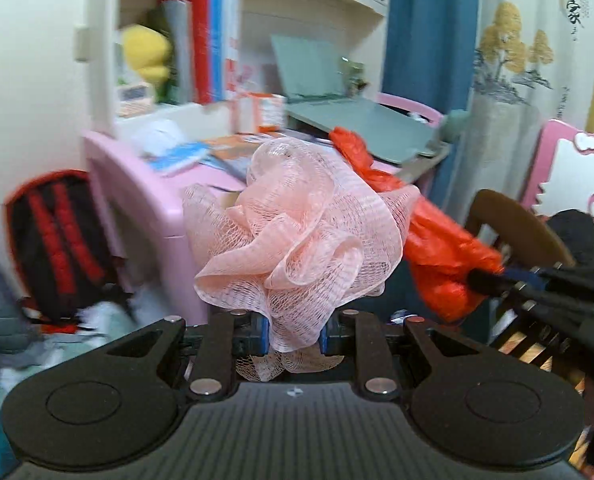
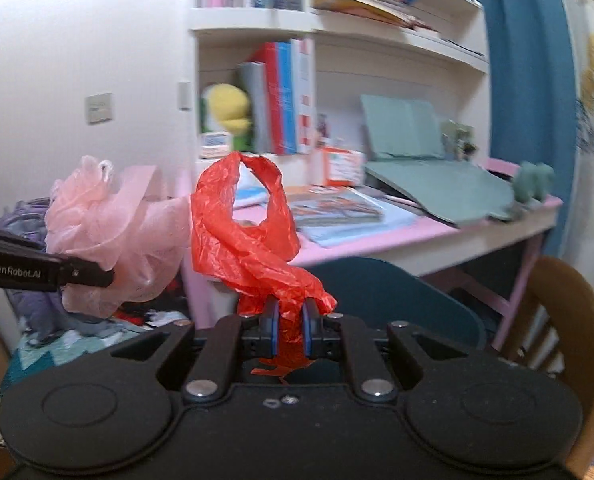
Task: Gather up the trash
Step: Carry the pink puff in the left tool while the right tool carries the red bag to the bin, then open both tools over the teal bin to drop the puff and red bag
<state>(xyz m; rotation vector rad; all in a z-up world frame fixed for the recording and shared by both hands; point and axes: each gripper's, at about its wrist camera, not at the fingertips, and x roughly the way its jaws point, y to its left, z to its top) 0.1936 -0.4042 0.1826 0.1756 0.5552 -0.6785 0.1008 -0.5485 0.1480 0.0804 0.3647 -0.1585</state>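
My left gripper is shut on a pale pink mesh bath sponge and holds it up in the air in front of the desk. The sponge also shows at the left of the right wrist view, with the left gripper beside it. My right gripper is shut on a crumpled red plastic bag, whose looped handle stands up above the jaws. In the left wrist view the red bag hangs just right of and behind the sponge, with the right gripper at its end.
A pink desk with books, papers and a green folder stands ahead, shelves above it. A dark blue chair and a wooden chair stand before the desk. A black-and-red backpack and clothes lie on the floor at left.
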